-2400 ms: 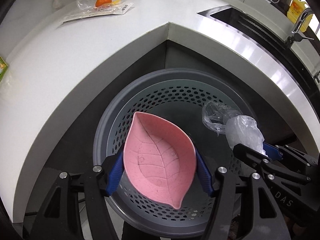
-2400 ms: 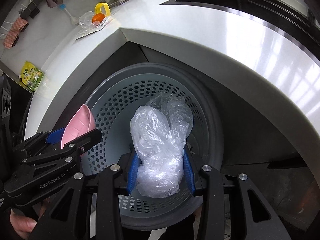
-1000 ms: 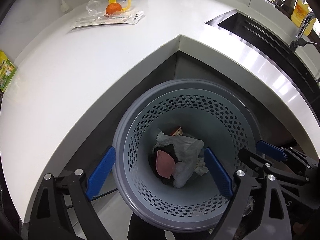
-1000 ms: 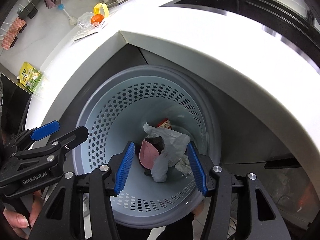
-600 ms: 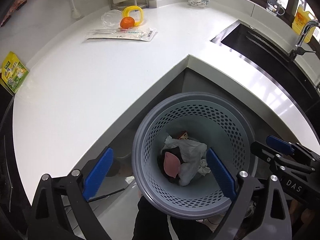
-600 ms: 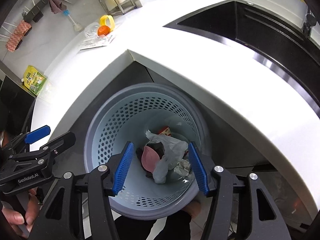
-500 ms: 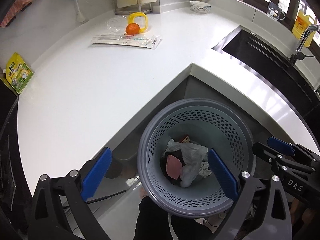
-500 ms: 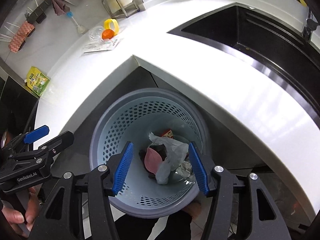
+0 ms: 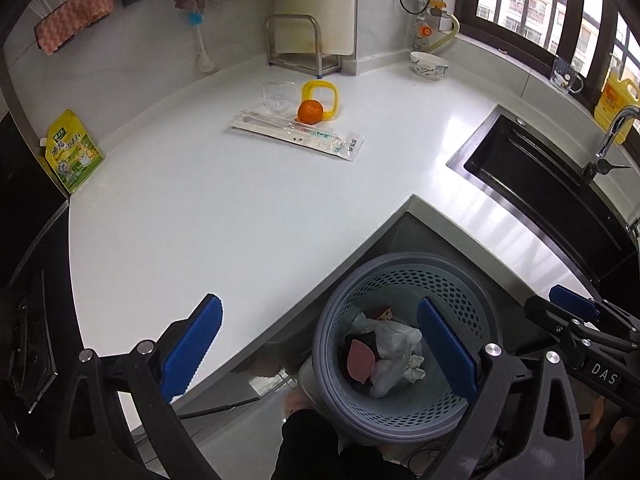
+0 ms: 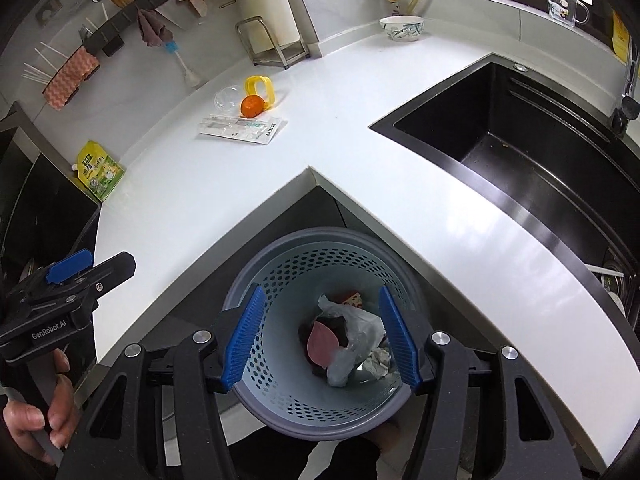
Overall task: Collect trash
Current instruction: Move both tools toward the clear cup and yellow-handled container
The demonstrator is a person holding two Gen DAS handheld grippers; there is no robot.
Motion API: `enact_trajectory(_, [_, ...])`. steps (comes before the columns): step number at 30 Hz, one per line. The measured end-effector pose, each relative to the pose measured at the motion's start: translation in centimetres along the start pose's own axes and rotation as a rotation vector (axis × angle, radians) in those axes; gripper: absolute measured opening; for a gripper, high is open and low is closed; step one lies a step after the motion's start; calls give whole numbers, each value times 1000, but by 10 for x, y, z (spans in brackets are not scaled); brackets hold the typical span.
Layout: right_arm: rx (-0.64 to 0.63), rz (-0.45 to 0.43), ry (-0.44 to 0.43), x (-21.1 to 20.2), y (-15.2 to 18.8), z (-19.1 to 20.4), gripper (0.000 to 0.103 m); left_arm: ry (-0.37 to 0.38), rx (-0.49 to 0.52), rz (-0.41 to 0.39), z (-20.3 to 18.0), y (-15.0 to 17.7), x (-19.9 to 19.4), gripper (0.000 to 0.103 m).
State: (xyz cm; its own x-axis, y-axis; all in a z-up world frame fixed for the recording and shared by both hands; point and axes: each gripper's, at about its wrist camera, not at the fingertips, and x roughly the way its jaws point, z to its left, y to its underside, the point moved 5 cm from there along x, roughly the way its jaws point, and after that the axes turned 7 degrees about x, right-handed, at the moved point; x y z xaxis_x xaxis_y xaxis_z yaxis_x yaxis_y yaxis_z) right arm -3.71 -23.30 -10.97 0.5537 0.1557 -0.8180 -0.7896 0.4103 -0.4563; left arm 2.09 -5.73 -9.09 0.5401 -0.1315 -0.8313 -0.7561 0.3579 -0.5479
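Observation:
A grey perforated trash basket [image 9: 472, 312] [image 10: 280, 280] stands on the floor in the counter's inner corner. In it lie a pink leaf-shaped dish [image 9: 360, 358] [image 10: 322, 342], a clear plastic bag [image 9: 394, 340] [image 10: 360, 330] and other crumpled trash. My left gripper [image 9: 320, 348] is open and empty, high above the basket's left side. My right gripper [image 10: 320, 336] is open and empty above the basket. On the white counter [image 9: 208, 216] lie a flat clear plastic package [image 9: 298, 134] [image 10: 242, 128], a clear cup [image 9: 280, 96], an orange [image 9: 310, 111] [image 10: 252, 105] and a yellow ring [image 9: 324, 94].
A green-yellow pouch [image 9: 72, 152] [image 10: 98, 170] leans at the counter's left end. A black sink [image 10: 520, 140] with a tap [image 9: 608, 140] is at the right. A patterned bowl [image 9: 429, 64] [image 10: 401, 28] and a metal rack [image 9: 296, 44] stand at the back wall.
Both grippers opened and dropped the pink dish and the plastic bag into the basket. Both have since risen and pulled back, so more of the counter shows.

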Motion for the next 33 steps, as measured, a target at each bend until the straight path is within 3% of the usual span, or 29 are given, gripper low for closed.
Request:
enact_trajectory(12, [6, -59, -7, -6, -38, 23, 58, -18, -9, -66, 31, -47, -7, 96])
enact_trajectory(33, [42, -80, -11, 49, -122, 69, 58, 3, 34, -98, 84, -134, 37, 96])
